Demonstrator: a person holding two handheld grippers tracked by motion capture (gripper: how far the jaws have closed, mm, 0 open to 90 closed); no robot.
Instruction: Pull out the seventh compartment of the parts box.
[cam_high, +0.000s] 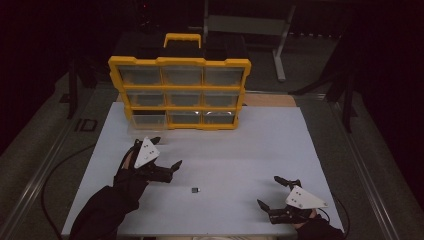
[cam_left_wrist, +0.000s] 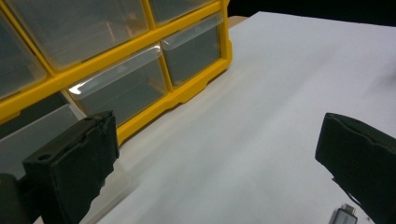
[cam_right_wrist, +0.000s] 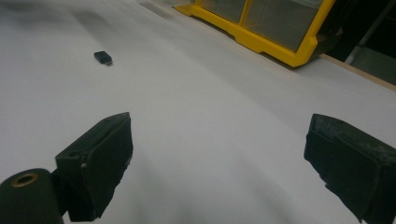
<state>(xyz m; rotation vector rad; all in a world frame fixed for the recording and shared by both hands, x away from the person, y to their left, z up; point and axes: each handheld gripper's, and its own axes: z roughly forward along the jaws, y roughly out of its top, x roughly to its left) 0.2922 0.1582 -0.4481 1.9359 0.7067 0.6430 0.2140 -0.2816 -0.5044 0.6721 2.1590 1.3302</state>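
A yellow-framed organizer (cam_high: 180, 92) (its drawers clear) stands on the white table (cam_high: 240, 150). The small USB stick (cam_high: 195, 190) is black with a silver end. Both grippers' pads (cam_left_wrist: 74, 158) are black.

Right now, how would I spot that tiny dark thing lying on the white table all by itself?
Start at the big yellow drawer cabinet standing at the far end of the white table, then come towards the near edge. Between the left hand-held gripper and the right hand-held gripper lies a small black USB plug. It is the only loose item on the bare white surface, with a short metal tip.
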